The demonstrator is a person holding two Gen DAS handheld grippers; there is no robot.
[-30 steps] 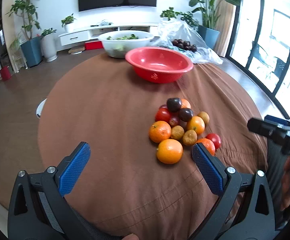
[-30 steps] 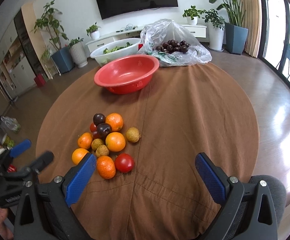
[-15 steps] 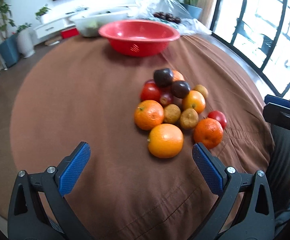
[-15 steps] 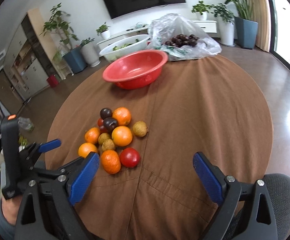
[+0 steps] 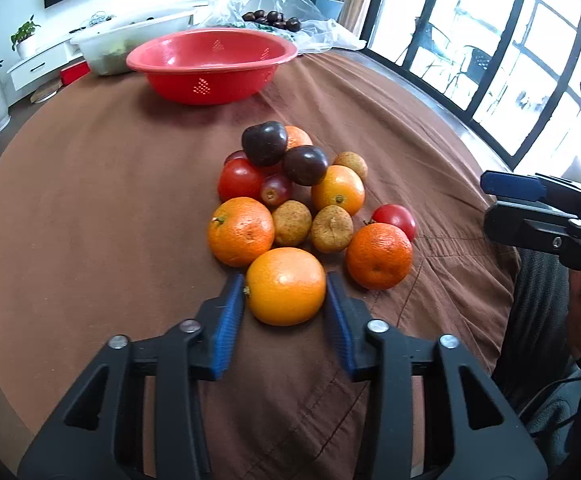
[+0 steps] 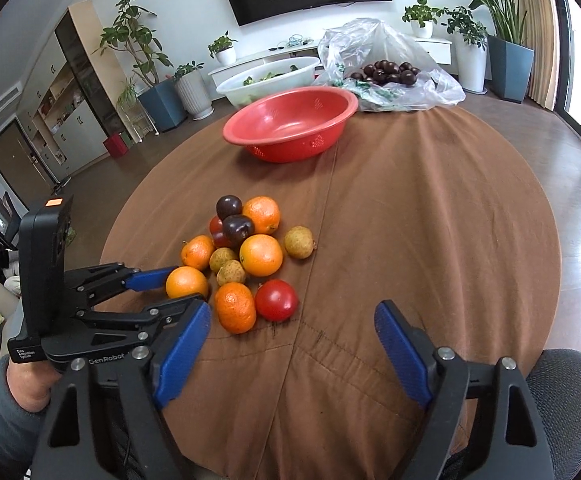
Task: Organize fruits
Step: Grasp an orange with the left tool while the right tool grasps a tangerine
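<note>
Blue pads of the left tool (image 5: 285, 304) stand on either side of the nearest orange (image 5: 285, 286), at the near edge of the fruit pile on the brown-clothed bench (image 5: 90, 208). The jaws are closing; in the left wrist view both pads look to be touching the orange's flanks, so I read this as the grasp being made, with the fruit still resting on the cloth. Seen from the right wrist, the same orange (image 6: 187, 282) sits between the left tool's two blue tips.

By my reckoning the task is at its first pick: the red bowl (image 5: 210, 65) across the bench is empty. The next move calls for a firm grip, then a straight lift clear of the neighbours before carrying toward the bowl. The neighbours matter: a second orange (image 5: 241, 230) lies just beside the left pad, and a darker tangerine (image 5: 379, 255) just beside the right pad, so a sideways drag could roll them.

The right tool (image 6: 292, 352) hangs above bare cloth near the bench's front edge with nothing between its jaws, which are closing yet wide; the tangerine (image 6: 235, 312) and a red tomato (image 6: 276, 300) lie just beyond its left pad.

Further back come small brown fruits, another orange and dark plums stacked on top, then the red bowl, and behind it a white tub (image 6: 266, 78) and a clear bag of plums (image 6: 386, 72).
</note>
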